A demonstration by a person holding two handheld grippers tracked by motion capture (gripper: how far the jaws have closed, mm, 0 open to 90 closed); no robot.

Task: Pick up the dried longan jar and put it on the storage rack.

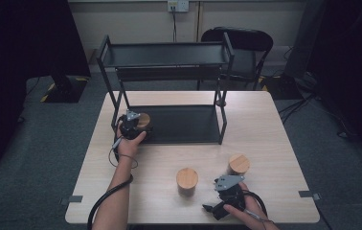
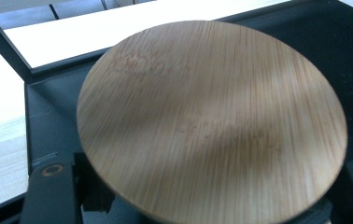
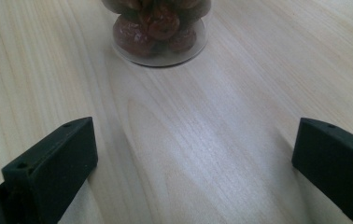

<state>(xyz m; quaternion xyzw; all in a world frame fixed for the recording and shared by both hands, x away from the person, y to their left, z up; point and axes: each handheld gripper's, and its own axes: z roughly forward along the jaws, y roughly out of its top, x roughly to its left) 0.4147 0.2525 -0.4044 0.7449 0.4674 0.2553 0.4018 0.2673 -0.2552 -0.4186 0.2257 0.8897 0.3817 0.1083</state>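
Note:
A clear jar with a round bamboo lid (image 2: 212,121) sits between the jaws of my left gripper (image 1: 137,125), which is shut on it at the left end of the black rack's lower shelf (image 1: 179,124). Whether the jar rests on the shelf I cannot tell. Two more bamboo-lidded jars stand on the table: one at front centre (image 1: 187,179), one to its right (image 1: 239,164). My right gripper (image 1: 226,191) is near the front edge, open, its jaws wide apart over bare wood (image 3: 193,163). Ahead of it stands a jar of brown dried fruit (image 3: 158,28).
The black two-tier rack (image 1: 167,53) takes up the far half of the light wooden table (image 1: 265,124). A black chair (image 1: 246,48) stands behind it. Bare tabletop lies left and right of the rack and along the front.

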